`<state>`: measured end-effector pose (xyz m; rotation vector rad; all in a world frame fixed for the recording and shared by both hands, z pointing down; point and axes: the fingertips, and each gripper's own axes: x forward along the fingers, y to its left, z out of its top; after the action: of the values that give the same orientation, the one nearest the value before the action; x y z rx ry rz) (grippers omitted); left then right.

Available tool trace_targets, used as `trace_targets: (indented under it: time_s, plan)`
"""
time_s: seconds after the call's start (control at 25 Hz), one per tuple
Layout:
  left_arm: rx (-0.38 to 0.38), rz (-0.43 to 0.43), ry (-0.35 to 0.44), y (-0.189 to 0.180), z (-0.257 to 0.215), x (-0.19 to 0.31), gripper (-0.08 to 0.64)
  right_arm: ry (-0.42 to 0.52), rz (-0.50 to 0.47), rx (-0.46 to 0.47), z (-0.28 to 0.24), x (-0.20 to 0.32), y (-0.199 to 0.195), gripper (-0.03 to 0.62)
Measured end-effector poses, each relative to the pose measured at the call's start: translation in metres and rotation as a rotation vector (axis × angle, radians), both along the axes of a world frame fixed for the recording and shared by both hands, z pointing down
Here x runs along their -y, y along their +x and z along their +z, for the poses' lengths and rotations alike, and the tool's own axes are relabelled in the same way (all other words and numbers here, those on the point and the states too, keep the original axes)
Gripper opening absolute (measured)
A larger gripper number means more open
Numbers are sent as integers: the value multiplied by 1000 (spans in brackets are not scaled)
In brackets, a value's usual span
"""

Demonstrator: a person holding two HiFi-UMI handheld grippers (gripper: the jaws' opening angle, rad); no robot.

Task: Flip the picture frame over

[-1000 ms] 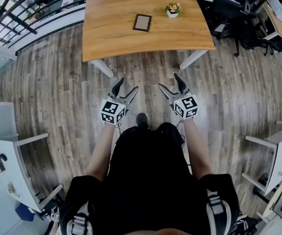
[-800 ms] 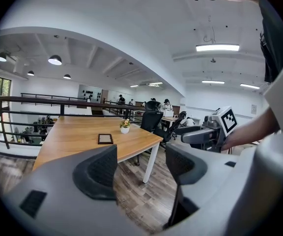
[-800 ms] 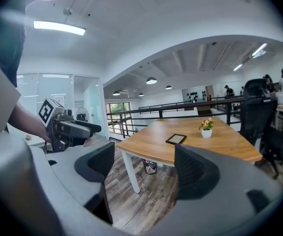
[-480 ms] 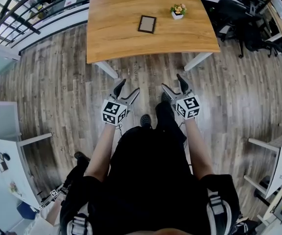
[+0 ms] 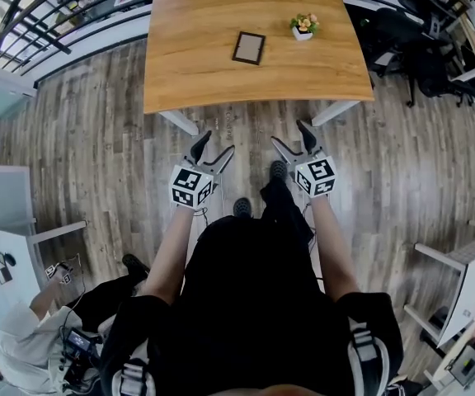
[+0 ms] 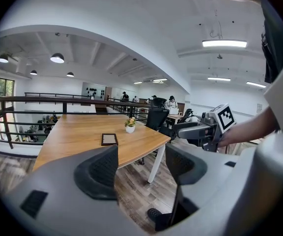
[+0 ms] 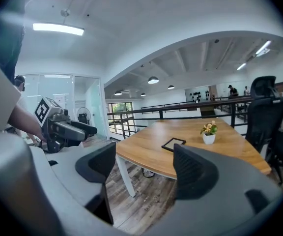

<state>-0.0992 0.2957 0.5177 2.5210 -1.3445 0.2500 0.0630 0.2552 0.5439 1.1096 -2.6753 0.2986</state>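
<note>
The frame (image 5: pixel 248 47) lies flat on worktop (image 5: pixel 188 73), near a flower pot (image 5: pixel 303 26). Left tongs (image 5: pixel 215 144) & right tongs (image 5: pixel 289 134) are both wide open w/ nothing in them, over the floor (image 5: pixel 97 139), well apart from frame.

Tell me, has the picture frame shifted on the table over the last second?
No. The picture frame lies at the same spot relative to the flower pot and the near edge of the table; only the head camera has drifted.
</note>
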Motion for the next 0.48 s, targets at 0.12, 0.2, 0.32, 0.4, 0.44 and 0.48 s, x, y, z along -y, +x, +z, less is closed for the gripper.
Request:
trace_targets:
  time_s: [0.12,0.2,0.32,0.4,0.44,0.48]
  plan:
    - [7,-9,-7,10,2,21,312,-3,4,-2,1,28,14,362]
    - [9,-22,-12,16,3,37,313,-9,3,1,1,47,23,359]
    - [6,-50,-17,24,2,65,312,-19,-21,-4,2,76,31,356]
    - [5,-67,-21,31,0,84,312,-23,-42,-13,1,93,36,357]
    - [6,-73,-21,36,-3,93,312,-23,-52,-17,-1,103,40,356]
    - [9,-77,-19,40,-6,102,313,-23,-59,-20,-4,113,44,356]
